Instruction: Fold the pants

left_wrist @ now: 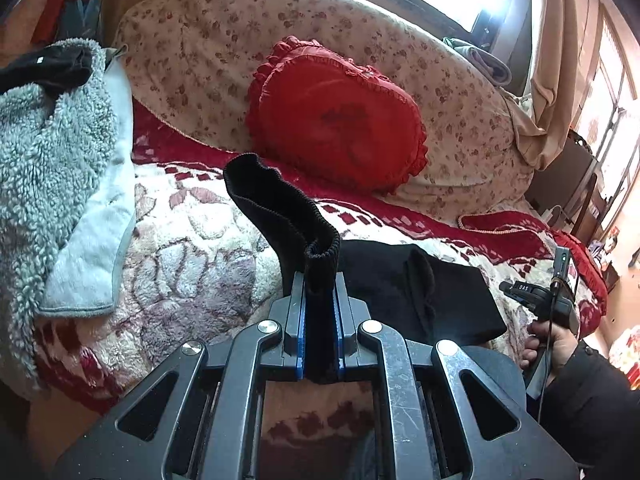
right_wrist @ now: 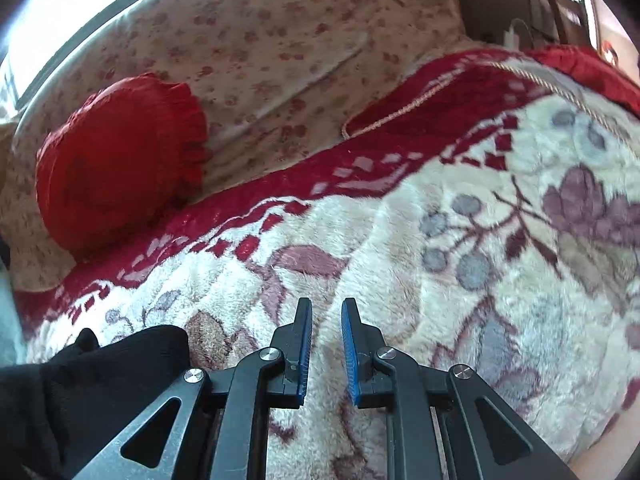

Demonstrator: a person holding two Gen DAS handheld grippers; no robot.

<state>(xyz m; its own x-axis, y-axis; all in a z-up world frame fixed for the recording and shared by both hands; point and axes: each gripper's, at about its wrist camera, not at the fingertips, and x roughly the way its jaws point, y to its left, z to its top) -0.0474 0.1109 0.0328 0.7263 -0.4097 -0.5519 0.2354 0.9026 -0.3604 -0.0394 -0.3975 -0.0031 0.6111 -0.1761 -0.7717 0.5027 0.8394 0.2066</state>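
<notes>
Gripping only a ribbed edge of the black pants (left_wrist: pixel 320 264), the left claw (left_wrist: pixel 320 320) risks bunching them on the bed (right_wrist: pixel 400 240); the right claw (right_wrist: pixel 326 344), parted and empty, holds nothing at 3 o'clock.

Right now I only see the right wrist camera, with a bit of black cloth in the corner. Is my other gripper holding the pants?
Observer: Yes. The left gripper is shut on the black pants, pinching a ribbed band that sticks up above its fingers.
Operator: Where is the rest of the pants?
Observer: It lies flat on the flowered blanket, just to the right of that gripper.
Operator: Is anything else on the bed that I can't see?
Observer: A fluffy grey garment is heaped at the left side. Your right gripper is open and holds nothing.
</notes>
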